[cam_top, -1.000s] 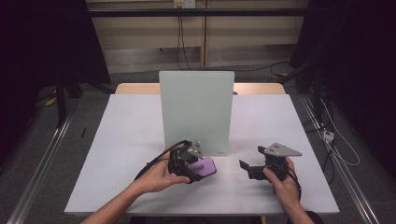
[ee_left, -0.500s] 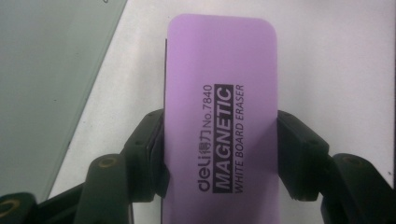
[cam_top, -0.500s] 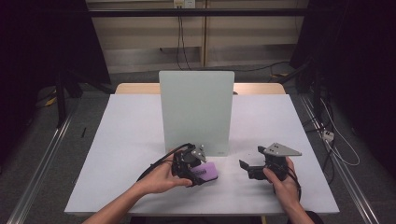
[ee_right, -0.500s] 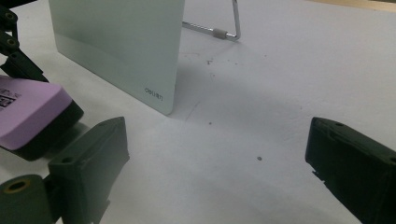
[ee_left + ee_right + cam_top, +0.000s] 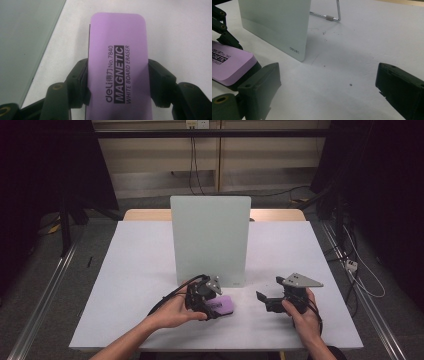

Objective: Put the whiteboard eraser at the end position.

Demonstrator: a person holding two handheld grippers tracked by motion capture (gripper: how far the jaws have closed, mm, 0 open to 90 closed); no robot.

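Sinking lower now toward the table point(image 5: 150, 270) in front of the upright board point(image 5: 210, 237), left gripper point(image 5: 214, 307) clamping the purple eraser point(image 5: 117, 65) between its jaws, right gripper point(image 5: 264, 299) idling wide open, empty, beside it.

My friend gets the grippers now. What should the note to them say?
Left gripper: shut on the purple eraser, held by its long sides, low over the table in front of the standing whiteboard.
Right gripper: open, holding nothing, resting to the right of the board.
Done: eraser picked up.
Left: the board looks clean from here, so probably wipe it or set the eraser down; that is my guess.
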